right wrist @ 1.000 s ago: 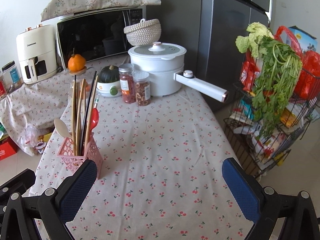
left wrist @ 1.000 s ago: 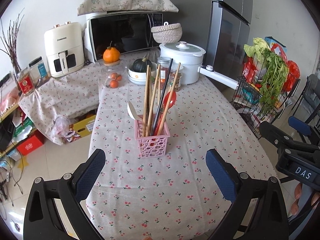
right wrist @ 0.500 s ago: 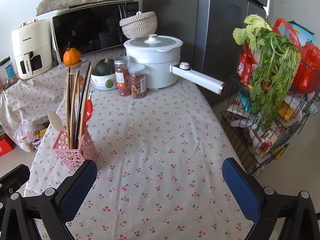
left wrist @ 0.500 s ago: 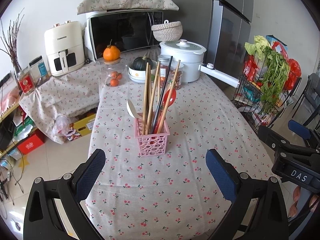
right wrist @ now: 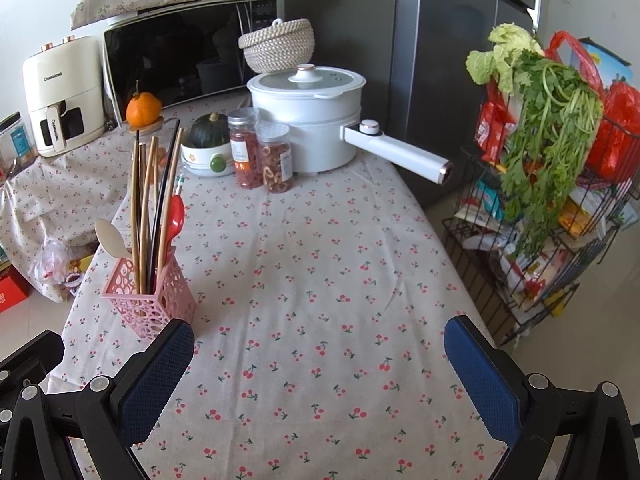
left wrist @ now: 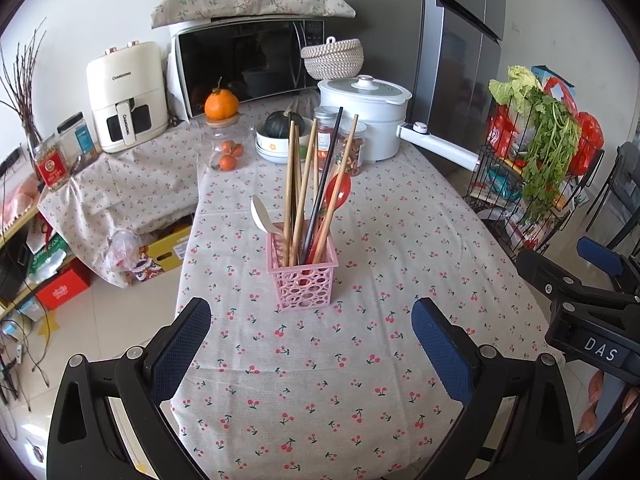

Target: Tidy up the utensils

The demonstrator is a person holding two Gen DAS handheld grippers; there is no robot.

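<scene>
- The left tongs (left wrist: 310,344) hang spread wide at the bottom of the left wrist view, nothing between their blue pads, above the near end of the table (left wrist: 400,240) with its cherry-print cloth.
- The right tongs (right wrist: 320,376) are spread wide too and hold nothing; they fill the bottom corners of the right wrist view, and in the left wrist view they show at the lower right edge.
- A pink basket (left wrist: 303,278) stands upright on the cloth just above the middle of the left wrist view, well apart from both pairs of tongs; in the right wrist view it sits at the left, just above the left pad.
- In the basket stand wooden chopsticks (left wrist: 294,184), a black chopstick (left wrist: 324,176), a red spoon (left wrist: 338,192) and a white spoon (left wrist: 262,216), all leaning on the rim with their tops fanned out.
- At the far end of the table, near the top centre, stand a white pot (right wrist: 308,116) with its long handle pointing right, two jars (right wrist: 260,152) just in front of it, and a green squash (right wrist: 210,130) in a bowl.
- Further back, at the upper left, are a microwave (left wrist: 244,64) under a floral cover, an air fryer (left wrist: 126,94) and an orange (left wrist: 221,104) on a jar lid.
- A wire rack (right wrist: 540,240) with leafy greens stands beside the table at the right edge.
</scene>
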